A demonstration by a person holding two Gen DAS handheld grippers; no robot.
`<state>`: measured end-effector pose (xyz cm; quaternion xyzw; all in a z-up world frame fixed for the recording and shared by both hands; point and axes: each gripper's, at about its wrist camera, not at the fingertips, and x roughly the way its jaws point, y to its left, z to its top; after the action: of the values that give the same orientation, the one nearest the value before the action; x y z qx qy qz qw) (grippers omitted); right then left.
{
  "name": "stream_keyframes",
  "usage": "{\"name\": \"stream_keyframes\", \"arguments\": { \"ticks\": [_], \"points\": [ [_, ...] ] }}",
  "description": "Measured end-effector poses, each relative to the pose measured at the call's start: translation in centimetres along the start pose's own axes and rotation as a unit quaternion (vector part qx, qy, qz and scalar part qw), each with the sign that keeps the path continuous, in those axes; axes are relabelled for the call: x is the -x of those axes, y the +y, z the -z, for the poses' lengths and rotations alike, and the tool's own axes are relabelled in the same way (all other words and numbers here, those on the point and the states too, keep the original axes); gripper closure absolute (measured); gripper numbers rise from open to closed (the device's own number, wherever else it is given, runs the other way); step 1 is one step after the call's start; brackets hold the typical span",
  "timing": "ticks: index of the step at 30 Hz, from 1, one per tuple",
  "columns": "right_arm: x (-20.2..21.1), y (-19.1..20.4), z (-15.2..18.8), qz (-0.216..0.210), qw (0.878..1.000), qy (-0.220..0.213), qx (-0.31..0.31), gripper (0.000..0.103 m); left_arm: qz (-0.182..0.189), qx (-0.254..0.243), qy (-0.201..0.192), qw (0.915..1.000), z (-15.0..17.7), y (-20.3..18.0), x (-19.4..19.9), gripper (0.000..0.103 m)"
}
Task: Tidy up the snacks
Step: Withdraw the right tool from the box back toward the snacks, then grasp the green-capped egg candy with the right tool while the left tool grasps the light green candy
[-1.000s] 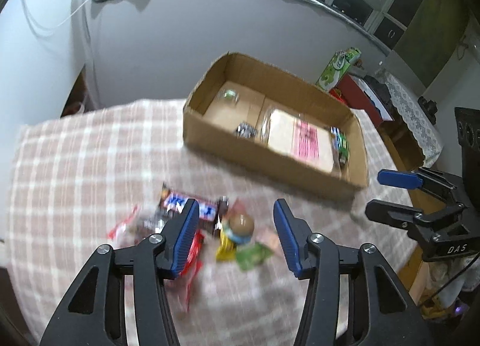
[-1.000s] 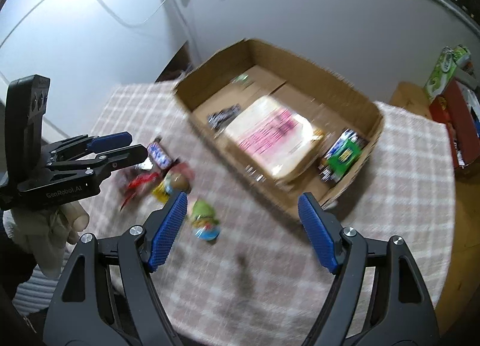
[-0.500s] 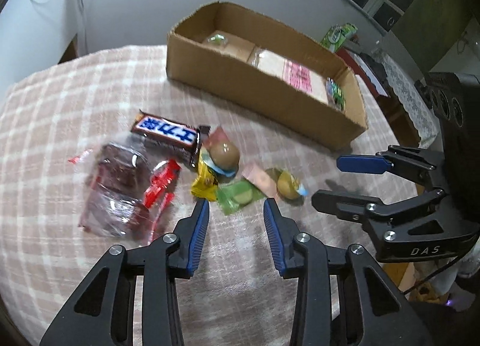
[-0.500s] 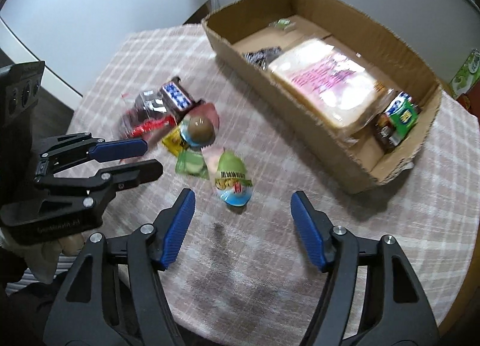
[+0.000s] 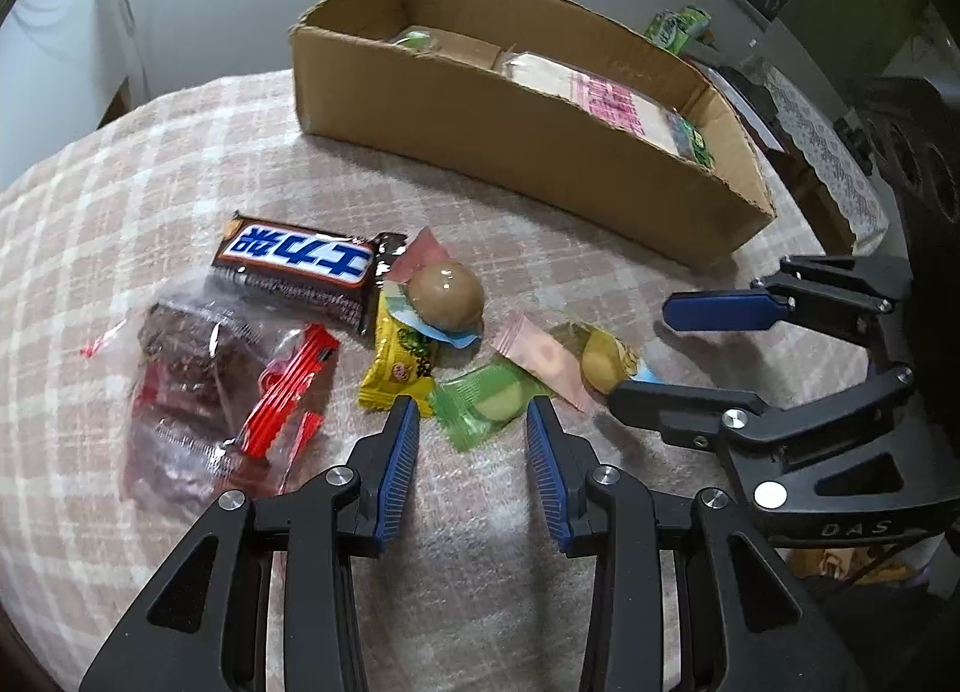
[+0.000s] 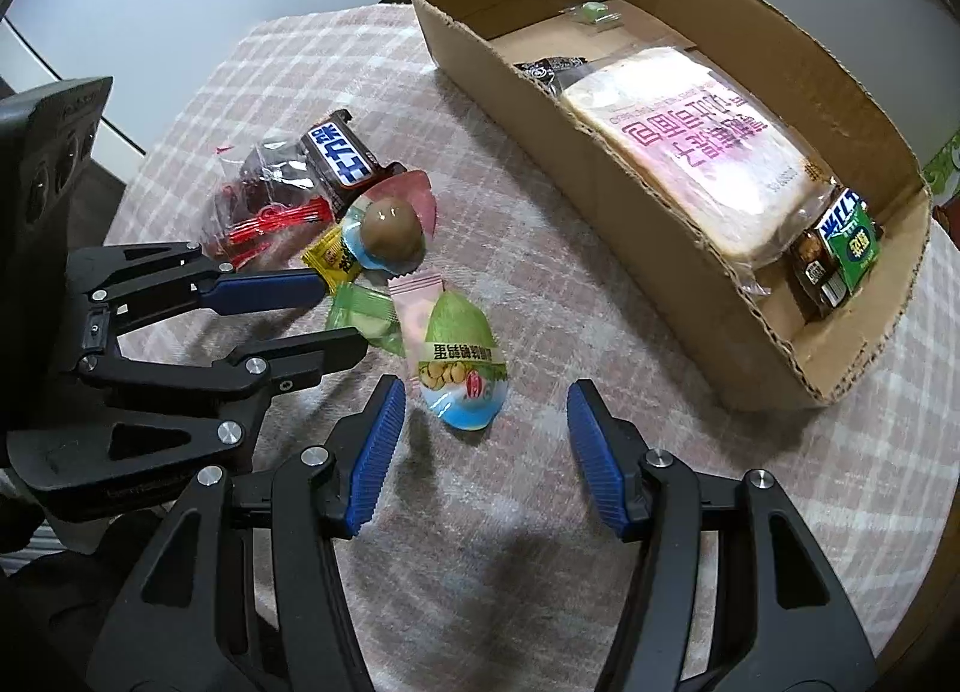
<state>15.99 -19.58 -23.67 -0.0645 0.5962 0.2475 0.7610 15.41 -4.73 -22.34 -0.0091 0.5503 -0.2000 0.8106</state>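
A pile of loose snacks lies on the checked tablecloth [image 5: 120, 182]: a Snickers bar [image 5: 300, 260], a clear bag of dark snacks [image 5: 204, 392], a brown egg [image 5: 445, 296], a yellow candy [image 5: 399, 362] and a pink sachet [image 5: 540, 356]. A green candy [image 5: 492, 404] sits just ahead of my left gripper [image 5: 472, 416], whose jaws stand narrowly apart and untouched. My right gripper [image 6: 486, 392] hovers with a green-and-blue nut packet [image 6: 459, 368] between its tips; its jaws are closing, pads clear of the packet. Behind the pile stands the cardboard box [image 6: 630, 224].
The box holds a bread package [image 6: 696, 152], a green bar [image 6: 840, 248], a dark packet [image 6: 549, 69] and a small green candy [image 6: 591, 11]. The two grippers stand close together over the pile. The table's rounded edge runs near the box's right end; a green carton [image 5: 675, 29] sits beyond.
Both grippers have come down closer to the snack pile, and both pairs of jaws have narrowed. The snacks have not moved.
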Motion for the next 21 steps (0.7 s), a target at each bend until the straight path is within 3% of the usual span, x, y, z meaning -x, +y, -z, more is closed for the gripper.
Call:
{"name": "stream_keyframes", "arguments": {
  "ticks": [15,21],
  "points": [
    [-0.7,-0.5,-0.5,-0.001,1.000,0.009,0.002,0.046,0.015,-0.119,0.013,0.9926,-0.1,-2.2,-0.5,0.070],
    [-0.8,-0.6,-0.3,-0.012,1.000,0.012,-0.015,0.052,-0.006,-0.153,0.010,0.9881,-0.4,-4.0,-1.1,0.070]
  ]
}}
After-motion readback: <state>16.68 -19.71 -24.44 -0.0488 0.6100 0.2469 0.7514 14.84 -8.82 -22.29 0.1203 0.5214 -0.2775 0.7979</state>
